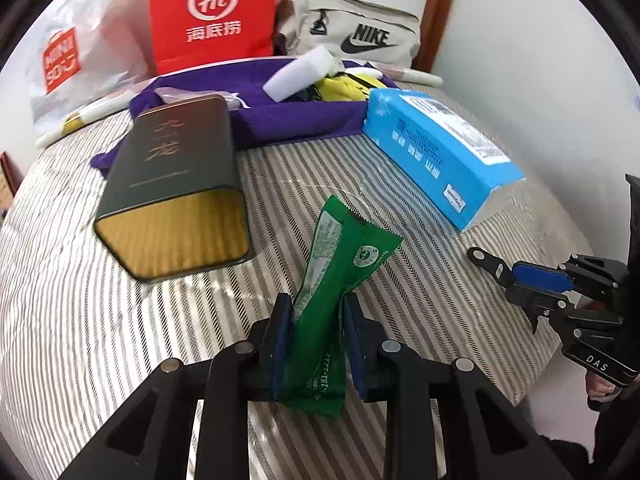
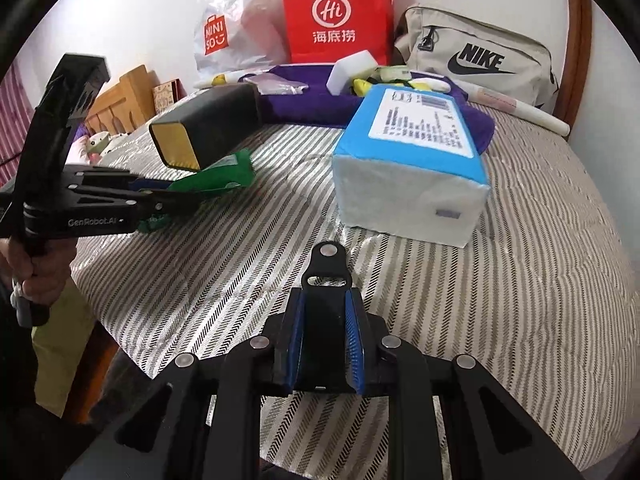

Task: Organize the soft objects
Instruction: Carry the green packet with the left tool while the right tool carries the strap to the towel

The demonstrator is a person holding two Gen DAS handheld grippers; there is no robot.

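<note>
My left gripper (image 1: pixel 318 314) is shut on a green snack packet (image 1: pixel 340 256) and holds it above the striped bed cover (image 1: pixel 120 340); the packet also shows in the right wrist view (image 2: pixel 224 174). My right gripper (image 2: pixel 326 312) is shut on a flat black tool with a ring end (image 2: pixel 325 320); it also shows at the right of the left wrist view (image 1: pixel 496 268). A blue tissue pack (image 1: pixel 444 156) lies ahead to the right. A purple cloth (image 1: pixel 288 116) lies at the back under a white foam block (image 1: pixel 300 74) and yellow items (image 1: pixel 344 88).
A dark green tin with a gold end (image 1: pixel 176 188) lies left of the packet. A red paper bag (image 1: pixel 212 12), a white Miniso bag (image 1: pixel 76 48) and a beige Nike bag (image 1: pixel 352 28) stand along the back wall. The bed edge drops off at right (image 1: pixel 532 380).
</note>
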